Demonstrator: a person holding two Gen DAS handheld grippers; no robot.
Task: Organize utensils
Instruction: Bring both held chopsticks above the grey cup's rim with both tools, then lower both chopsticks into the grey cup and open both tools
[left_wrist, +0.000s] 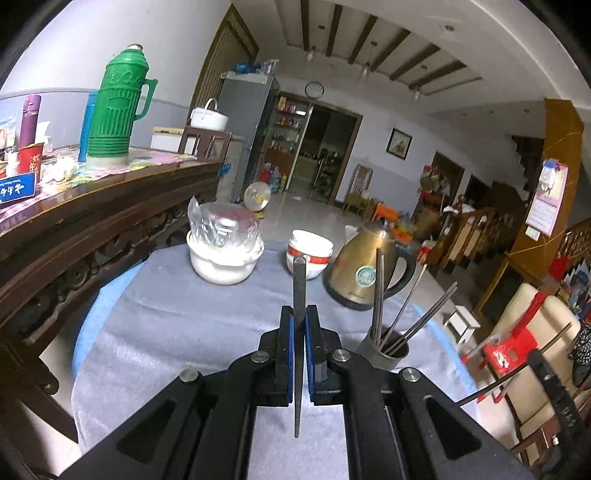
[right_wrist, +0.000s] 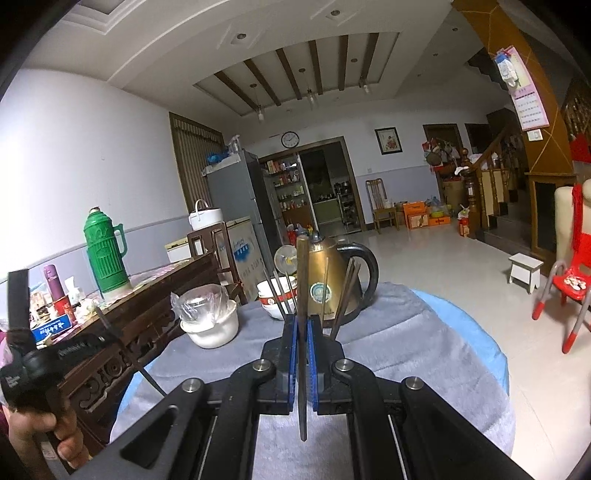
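Note:
My left gripper (left_wrist: 299, 312) is shut on a dark chopstick (left_wrist: 299, 280) that stands upright between the blue pads, above the grey-clothed table (left_wrist: 184, 332). To its right stands a grey holder cup (left_wrist: 373, 354) with several chopsticks in it. My right gripper (right_wrist: 302, 319) is shut on a brownish chopstick (right_wrist: 302, 266), also upright. The holder cup is hidden behind its fingers and only the chopstick tops (right_wrist: 345, 291) show. Each gripper appears at the edge of the other's view, holding its chopstick: the right gripper (left_wrist: 541, 363) and the left gripper (right_wrist: 105, 341).
On the table behind the holder stand a gold kettle (left_wrist: 365, 269), stacked white bowls (left_wrist: 308, 254) and a white pot covered in plastic (left_wrist: 221, 254). A dark wooden sideboard (left_wrist: 92, 229) with a green thermos (left_wrist: 114, 103) lies on the left. A red chair (right_wrist: 572, 291) stands on the right.

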